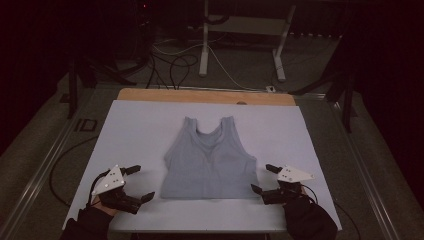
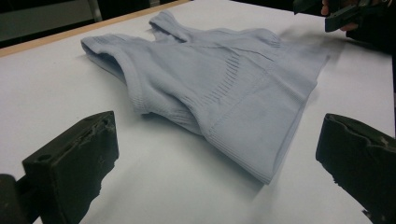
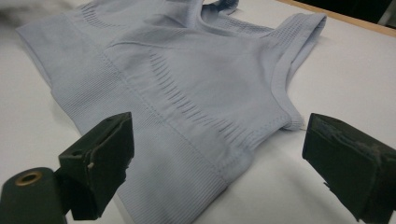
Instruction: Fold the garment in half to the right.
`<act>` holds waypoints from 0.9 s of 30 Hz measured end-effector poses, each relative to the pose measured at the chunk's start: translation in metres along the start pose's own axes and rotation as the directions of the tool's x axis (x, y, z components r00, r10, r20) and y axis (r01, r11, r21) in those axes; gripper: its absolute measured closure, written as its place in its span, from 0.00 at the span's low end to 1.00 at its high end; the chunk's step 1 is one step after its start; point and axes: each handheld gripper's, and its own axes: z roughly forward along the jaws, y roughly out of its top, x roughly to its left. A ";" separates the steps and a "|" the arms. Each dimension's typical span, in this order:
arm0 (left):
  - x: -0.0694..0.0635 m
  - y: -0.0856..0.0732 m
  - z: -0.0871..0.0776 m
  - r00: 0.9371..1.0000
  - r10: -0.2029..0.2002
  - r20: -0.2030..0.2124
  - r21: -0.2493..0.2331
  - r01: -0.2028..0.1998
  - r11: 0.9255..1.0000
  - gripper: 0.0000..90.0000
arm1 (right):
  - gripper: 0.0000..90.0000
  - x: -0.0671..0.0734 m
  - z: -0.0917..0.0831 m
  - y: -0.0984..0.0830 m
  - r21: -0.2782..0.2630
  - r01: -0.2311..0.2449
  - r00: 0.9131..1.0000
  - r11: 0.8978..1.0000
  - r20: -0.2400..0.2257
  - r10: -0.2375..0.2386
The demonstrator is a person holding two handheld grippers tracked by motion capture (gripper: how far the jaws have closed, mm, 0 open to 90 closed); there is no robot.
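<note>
Tank top (image 1: 210,159) lies flat mid-table, straps pointing away from you and hem toward you, its hem line running side to side. Your left gripper (image 1: 138,184) sits just off the hem's left corner and your right gripper (image 1: 264,178) just off the right corner. Both jaws are spread and empty, equally near.

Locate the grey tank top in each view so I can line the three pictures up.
High view: the tank top lies flat mid-table, straps away from the person, hem near.
Left gripper view: it runs from upper left to lower right, one hem corner between the open jaws.
Right gripper view: it covers the upper left and centre, the other hem corner between the open jaws.
Shared landmark: the wooden table edge beyond the straps.
</note>
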 end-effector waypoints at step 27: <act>-0.002 0.022 0.004 0.997 0.003 0.075 0.017 -0.004 1.000 0.00 | 0.10 0.002 0.000 0.022 -0.008 -0.011 1.000 1.000 0.008 0.011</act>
